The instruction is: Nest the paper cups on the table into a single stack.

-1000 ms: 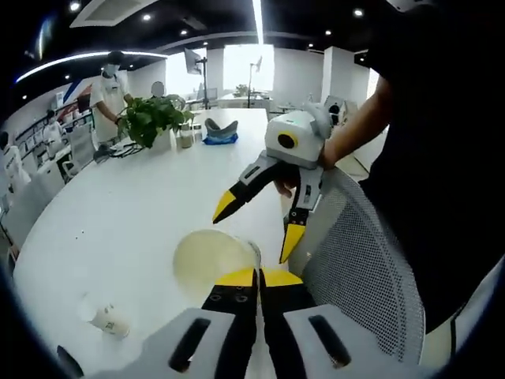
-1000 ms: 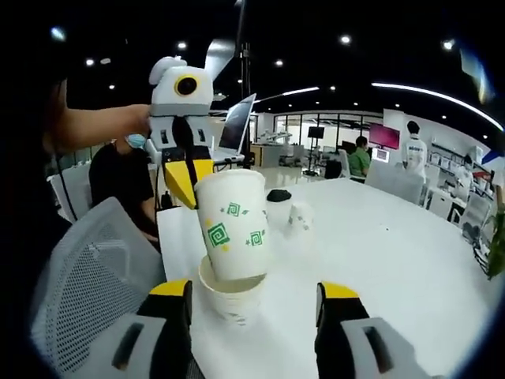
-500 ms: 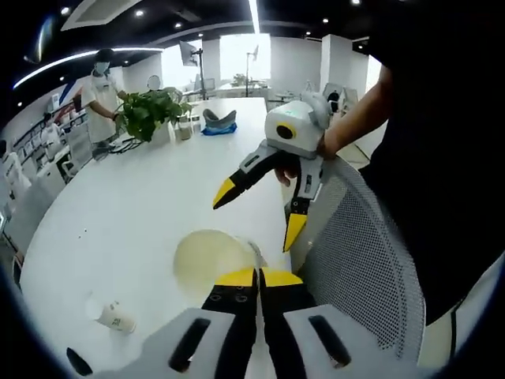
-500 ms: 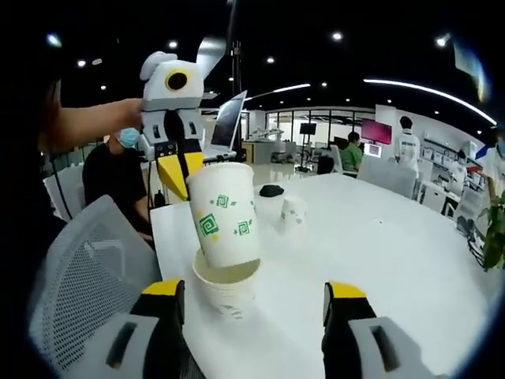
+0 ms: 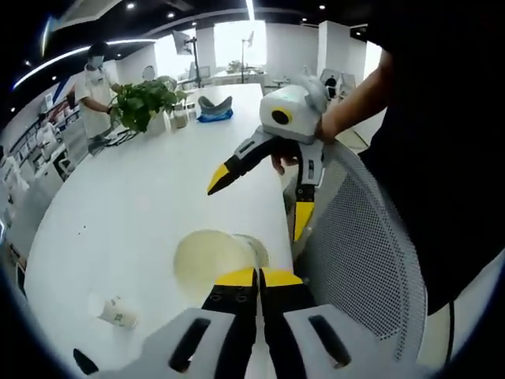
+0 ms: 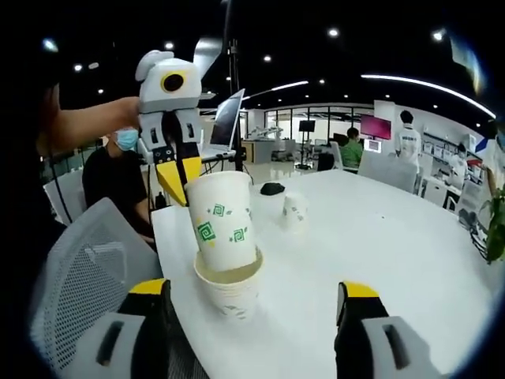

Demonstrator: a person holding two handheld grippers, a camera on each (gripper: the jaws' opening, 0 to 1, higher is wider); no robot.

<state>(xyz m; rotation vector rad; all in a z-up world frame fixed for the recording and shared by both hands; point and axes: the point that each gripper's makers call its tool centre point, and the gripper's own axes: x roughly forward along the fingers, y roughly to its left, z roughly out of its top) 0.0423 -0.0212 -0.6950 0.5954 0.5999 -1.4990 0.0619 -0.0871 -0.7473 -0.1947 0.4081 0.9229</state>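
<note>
White and glossy, the table [image 6: 379, 245] is seen running through a large open office with dark ceiling, spot lights and strip lights; people are seen standing and sitting at desks in the background. A potted plant [image 5: 142, 103] and a blue object [image 5: 213, 110] are seen at the far end of the table in the left gripper view. A grey mesh chair [image 6: 79, 276] is placed at the table edge, to the left of the right gripper's fingers.

In the right gripper view, the left gripper [image 6: 177, 178] is seen coming down from the upper left, its jaws closed on the rim of a cup [image 6: 223, 225] with green square marks. That cup is held mouth up, its long axis tilted slightly from upright, and its base is set inside the mouth of a second cup [image 6: 229, 290] standing upright on the table, between and just beyond the right gripper's fingers. A third cup [image 6: 294, 212] is seen farther off on the table, apart from both.

The right gripper [image 6: 252, 312] is held with its yellow-tipped fingers wide apart and nothing between them.

In the left gripper view, the held cup's open mouth [image 5: 217, 260] is seen just ahead of the closed fingertips, and the right gripper [image 5: 260, 193] is seen beyond it, spread wide. A small cup [image 5: 118, 312] is seen lying on its side on the table, left of the fingers.
</note>
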